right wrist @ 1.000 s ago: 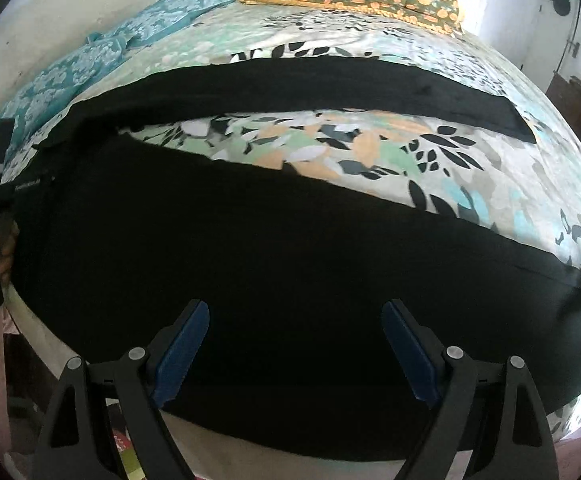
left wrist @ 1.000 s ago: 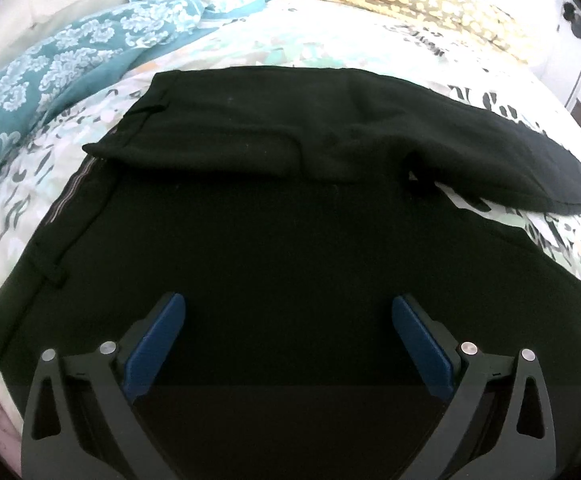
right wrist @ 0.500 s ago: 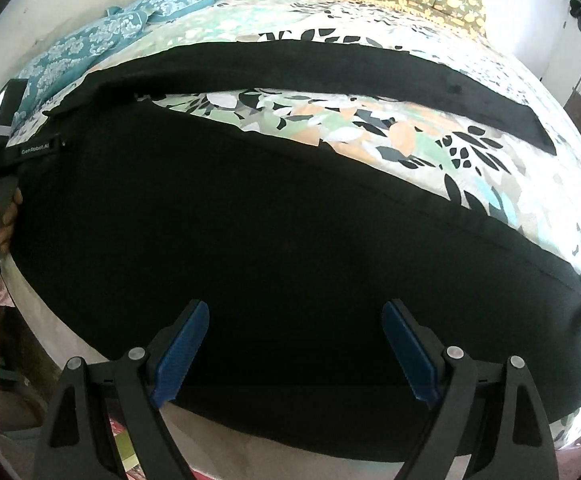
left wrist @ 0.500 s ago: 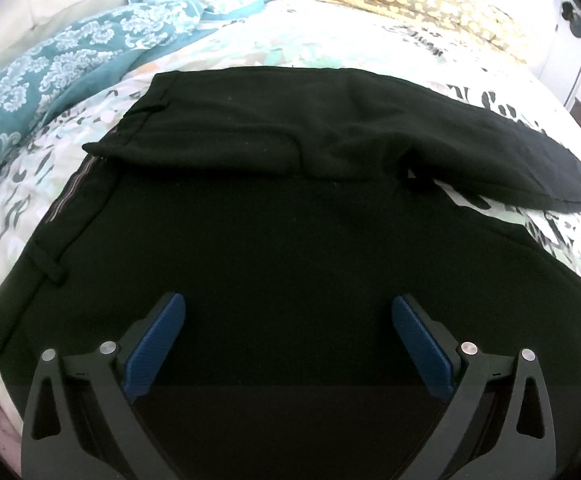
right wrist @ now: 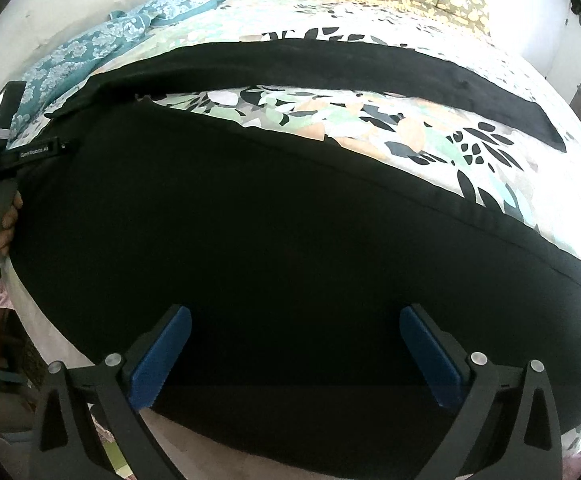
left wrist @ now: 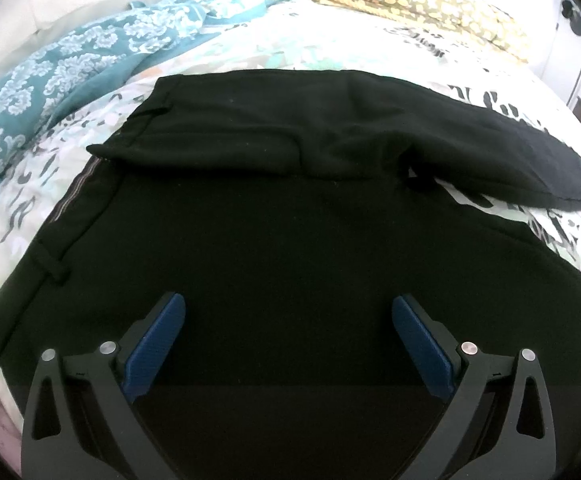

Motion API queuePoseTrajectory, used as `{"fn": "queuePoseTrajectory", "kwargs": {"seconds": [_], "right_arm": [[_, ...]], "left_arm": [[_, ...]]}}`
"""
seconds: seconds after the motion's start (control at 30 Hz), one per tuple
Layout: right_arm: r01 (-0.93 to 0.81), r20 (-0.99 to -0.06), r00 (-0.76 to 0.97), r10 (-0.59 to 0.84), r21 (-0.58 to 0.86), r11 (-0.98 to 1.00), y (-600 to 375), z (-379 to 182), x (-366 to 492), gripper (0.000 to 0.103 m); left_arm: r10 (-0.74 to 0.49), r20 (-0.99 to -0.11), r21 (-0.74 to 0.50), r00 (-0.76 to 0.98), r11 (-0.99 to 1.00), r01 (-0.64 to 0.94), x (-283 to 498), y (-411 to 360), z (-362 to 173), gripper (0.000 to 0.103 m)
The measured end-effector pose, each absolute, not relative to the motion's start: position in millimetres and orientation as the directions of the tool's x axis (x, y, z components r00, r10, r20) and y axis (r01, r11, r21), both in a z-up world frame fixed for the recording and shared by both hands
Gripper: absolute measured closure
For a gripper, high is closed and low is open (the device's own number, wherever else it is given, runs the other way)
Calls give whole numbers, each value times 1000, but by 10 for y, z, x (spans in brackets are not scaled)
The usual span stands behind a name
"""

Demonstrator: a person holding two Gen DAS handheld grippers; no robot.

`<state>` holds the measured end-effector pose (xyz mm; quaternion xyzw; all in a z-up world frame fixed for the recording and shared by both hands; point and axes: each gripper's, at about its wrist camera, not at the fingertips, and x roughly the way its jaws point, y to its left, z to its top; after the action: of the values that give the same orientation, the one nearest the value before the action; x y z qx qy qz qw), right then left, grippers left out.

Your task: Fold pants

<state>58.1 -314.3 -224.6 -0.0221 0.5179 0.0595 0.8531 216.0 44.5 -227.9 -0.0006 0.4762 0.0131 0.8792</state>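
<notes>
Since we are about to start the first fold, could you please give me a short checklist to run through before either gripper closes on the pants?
1. Left gripper open, nothing between its pads: ok.
2. Right gripper open, nothing between its pads: ok.
3. Pants laid out on the bedsheet, legs spread apart with sheet showing between them: ok.
4. Waistband flat: not ok, the far waist corner is flipped over and the lining shows.
5. Near leg smooth for gripping: ok, no large wrinkles visible.
6. Near edge of the pants within the pads' reach: cannot tell, it lies below the fingers in both views.
</notes>
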Motion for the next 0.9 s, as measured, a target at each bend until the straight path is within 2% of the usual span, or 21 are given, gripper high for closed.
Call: {"fn": "queuePoseTrajectory", "kwargs": {"seconds": [0.9], "right_arm": [[-121, -870, 486, 81, 25, 992, -3140, -2271, 567, 0]], "left_arm": [[59, -829, 49, 556, 998, -34, 2133, 428, -2283, 0]]}}
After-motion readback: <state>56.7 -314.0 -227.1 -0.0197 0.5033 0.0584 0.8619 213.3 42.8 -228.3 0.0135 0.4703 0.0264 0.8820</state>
